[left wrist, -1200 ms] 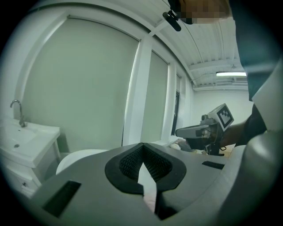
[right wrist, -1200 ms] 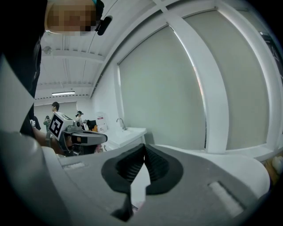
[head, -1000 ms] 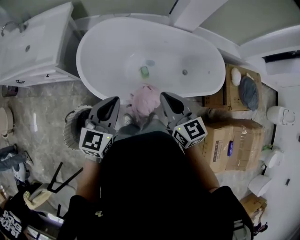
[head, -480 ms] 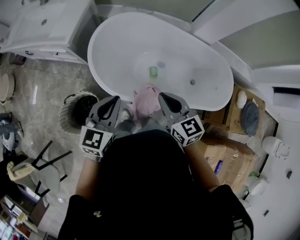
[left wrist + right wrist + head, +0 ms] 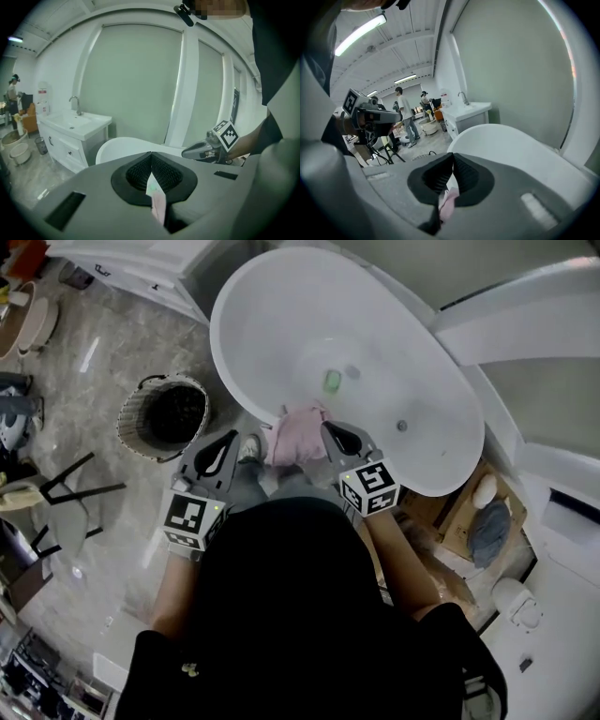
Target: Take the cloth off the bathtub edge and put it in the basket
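A: Where does the cloth lie, and how do your claws stand?

B: The pink cloth (image 5: 297,434) is draped over the near rim of the bathtub (image 5: 272,315), just above centre of the head view. My left claw (image 5: 231,439) and right claw (image 5: 329,427) flank it, each with its tips pressed together on nothing. The right one sits just beside the cloth's right edge; the left one stands apart. A pink sliver shows through the slit beneath each pair of tips.

A: How will it handle, and where do you take hold?

B: Judged soft, light and limp: it should bunch and sag, not keep its shape. I would open one claw and pinch a raised fold on top of the rim rather than a hanging hem. The basket (image 5: 128,423) stands on the floor at centre left, near the bathtub.
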`<act>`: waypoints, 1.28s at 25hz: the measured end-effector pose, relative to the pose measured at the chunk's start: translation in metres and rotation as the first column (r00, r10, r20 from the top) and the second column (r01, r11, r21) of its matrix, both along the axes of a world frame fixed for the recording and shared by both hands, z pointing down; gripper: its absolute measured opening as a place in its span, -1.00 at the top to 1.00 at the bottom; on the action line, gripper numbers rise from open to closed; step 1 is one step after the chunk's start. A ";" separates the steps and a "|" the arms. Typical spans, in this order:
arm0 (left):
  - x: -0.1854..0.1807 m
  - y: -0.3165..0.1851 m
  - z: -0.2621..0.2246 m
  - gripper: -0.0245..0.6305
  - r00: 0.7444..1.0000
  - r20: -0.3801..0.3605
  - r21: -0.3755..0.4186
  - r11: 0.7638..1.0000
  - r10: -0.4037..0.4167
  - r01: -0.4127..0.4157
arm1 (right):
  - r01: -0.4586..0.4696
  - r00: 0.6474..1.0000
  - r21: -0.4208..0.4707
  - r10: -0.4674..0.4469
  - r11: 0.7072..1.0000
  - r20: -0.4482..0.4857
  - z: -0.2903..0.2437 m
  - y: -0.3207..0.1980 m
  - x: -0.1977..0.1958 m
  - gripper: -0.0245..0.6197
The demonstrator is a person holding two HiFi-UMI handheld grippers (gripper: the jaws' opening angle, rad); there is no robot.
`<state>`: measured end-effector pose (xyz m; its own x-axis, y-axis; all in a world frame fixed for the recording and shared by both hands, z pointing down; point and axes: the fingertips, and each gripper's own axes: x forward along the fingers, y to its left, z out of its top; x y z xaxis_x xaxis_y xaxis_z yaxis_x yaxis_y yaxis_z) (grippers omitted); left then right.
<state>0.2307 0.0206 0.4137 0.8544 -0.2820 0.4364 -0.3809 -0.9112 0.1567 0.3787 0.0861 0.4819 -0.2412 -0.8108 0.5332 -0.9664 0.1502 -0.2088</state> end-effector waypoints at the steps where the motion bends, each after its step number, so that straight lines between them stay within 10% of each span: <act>1: -0.005 0.003 0.003 0.88 1.000 0.007 -0.007 1.000 -0.027 0.027 | 0.024 1.000 -0.018 -0.024 1.000 -0.002 0.009 0.001 -0.002 0.93; 8: -0.037 0.034 0.030 0.88 0.982 0.062 -0.042 0.983 -0.178 0.181 | 0.186 0.982 -0.118 -0.187 0.975 0.004 0.071 0.003 -0.019 0.92; 10: -0.044 0.042 0.037 0.88 0.974 0.071 -0.053 0.974 -0.217 0.221 | 0.228 0.973 -0.160 -0.229 0.961 0.008 0.092 0.005 -0.024 0.58; 32: -0.097 0.106 0.096 0.88 0.893 0.171 -0.127 0.889 -0.417 0.440 | 0.374 0.872 -0.532 -0.483 0.759 -0.077 0.312 0.027 -0.056 -0.55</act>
<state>0.1339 0.1261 0.5095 0.5951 -0.5249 0.6086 -0.7564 -0.6216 0.2036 0.3231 0.1131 0.7937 -0.3455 -0.2670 0.8996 -0.8524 0.4902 -0.1819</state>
